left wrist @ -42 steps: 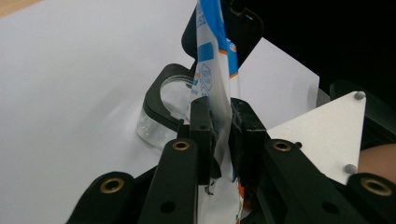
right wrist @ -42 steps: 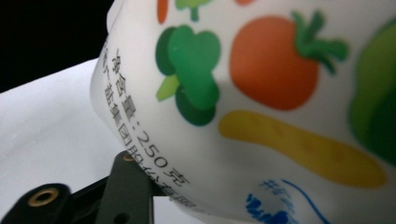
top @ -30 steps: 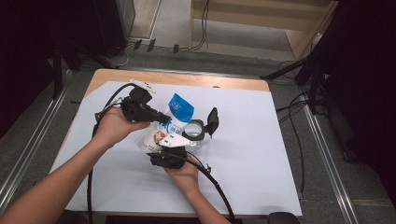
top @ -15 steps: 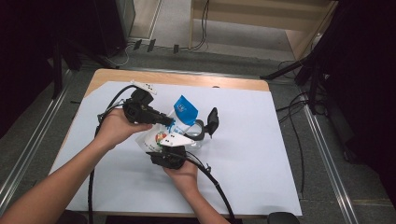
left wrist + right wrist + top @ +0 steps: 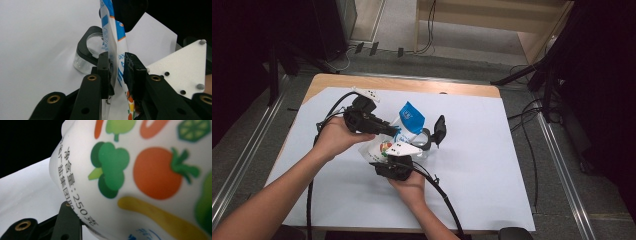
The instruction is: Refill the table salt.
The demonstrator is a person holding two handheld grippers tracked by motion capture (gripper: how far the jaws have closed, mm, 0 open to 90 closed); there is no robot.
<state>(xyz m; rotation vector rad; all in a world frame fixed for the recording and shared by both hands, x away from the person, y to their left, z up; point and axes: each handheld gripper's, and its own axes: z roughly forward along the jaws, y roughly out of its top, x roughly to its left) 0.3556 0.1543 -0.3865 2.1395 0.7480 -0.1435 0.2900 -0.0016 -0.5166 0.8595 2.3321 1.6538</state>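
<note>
1. Left gripper [image 5: 117, 72]: its jaws have just been opening and stand slightly apart astride the blue top edge of the pouch [image 5: 404, 131].
2. Right gripper [image 5: 393, 159]: clamped on the pouch's printed lower body.
3. Pouch: held above the white sheet [image 5: 492, 165], beside a clear container [image 5: 86, 56].

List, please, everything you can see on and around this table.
bag: 1, white with blue top, mid-table
jar: 1, clear with black lid, right of bag
sheet: 1, white, covering table
table: 1, wooden
cables: several, black, floor beyond table
left hand-held gripper: 1, black, jaws just been opening, bag between them
right hand-held gripper: 1, black, gripping bag's bottom
hands: 2, holding grippers
</note>
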